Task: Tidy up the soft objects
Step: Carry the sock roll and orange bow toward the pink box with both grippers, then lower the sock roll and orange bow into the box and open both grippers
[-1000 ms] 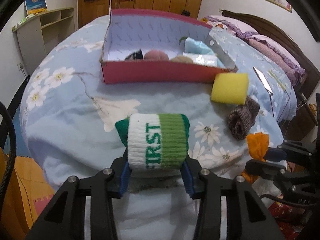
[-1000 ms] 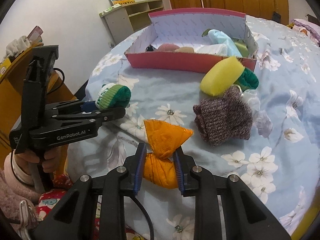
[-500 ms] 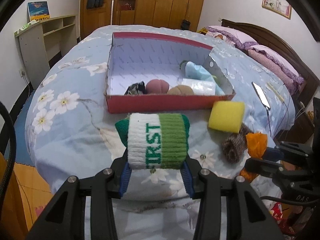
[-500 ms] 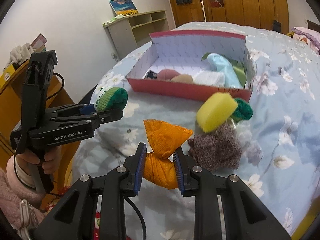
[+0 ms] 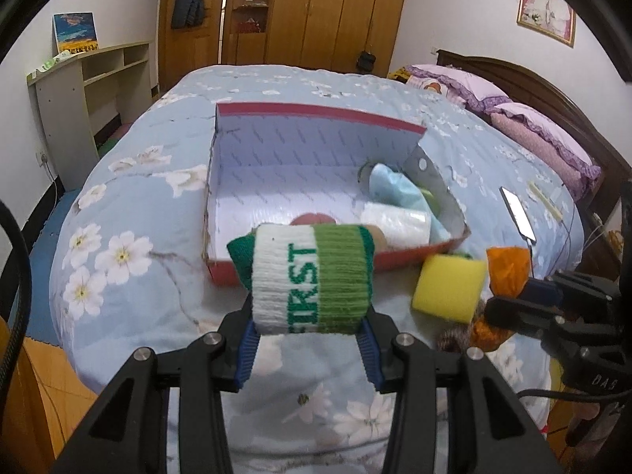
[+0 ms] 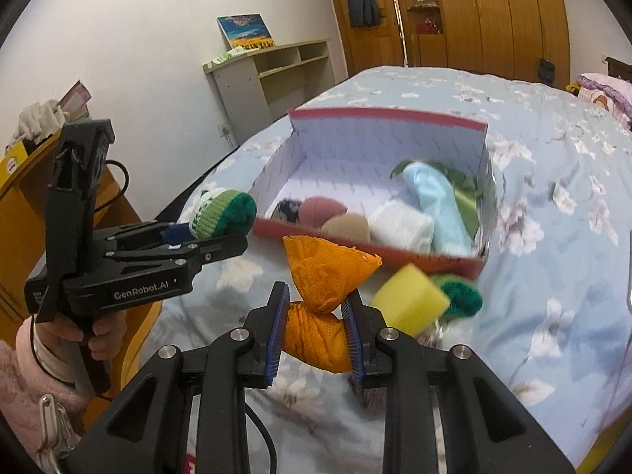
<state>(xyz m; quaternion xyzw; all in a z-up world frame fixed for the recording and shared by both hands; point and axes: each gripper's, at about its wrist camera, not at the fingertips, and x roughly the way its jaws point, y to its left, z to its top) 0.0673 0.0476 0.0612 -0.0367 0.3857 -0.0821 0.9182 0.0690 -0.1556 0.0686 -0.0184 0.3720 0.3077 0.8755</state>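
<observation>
Both grippers higher now, closer to red box (image 5: pixel 399 258). Left gripper (image 5: pixel 308 333) squeezes rolled sock (image 5: pixel 312 276); right gripper (image 6: pixel 316 333) squeezes orange bag (image 6: pixel 322 276). Box at 12 o'clock. Sock may hit near wall, fall outside. Hands may bump.

**Item count, both wrist views**

Grippers: 2, the left gripper (image 5: pixel 308 349) and the right gripper (image 6: pixel 314 339).
Boxes: 1, a red cardboard box (image 6: pixel 367 247).
Soft items inside the box: at least 6 visible. One dark patterned bundle (image 6: pixel 285 210), one pink ball (image 6: pixel 320 210), one tan ball (image 6: pixel 347 228), one white roll (image 6: pixel 401 224), one pale blue sock (image 6: pixel 436 201), one green cloth (image 6: pixel 466 197).
Soft items outside the box: 5. One green-and-white knit roll (image 5: pixel 310 278), one orange cloth bundle (image 6: pixel 322 296), one yellow sponge (image 6: pixel 409 304), one dark green knit piece (image 6: pixel 460 298), one brown knit piece (image 5: pixel 454 341), mostly hidden.
Phones on the bed: 1, a phone (image 5: pixel 517 213).
Pillows: 2 purple pillows (image 5: pixel 541 134).
</observation>
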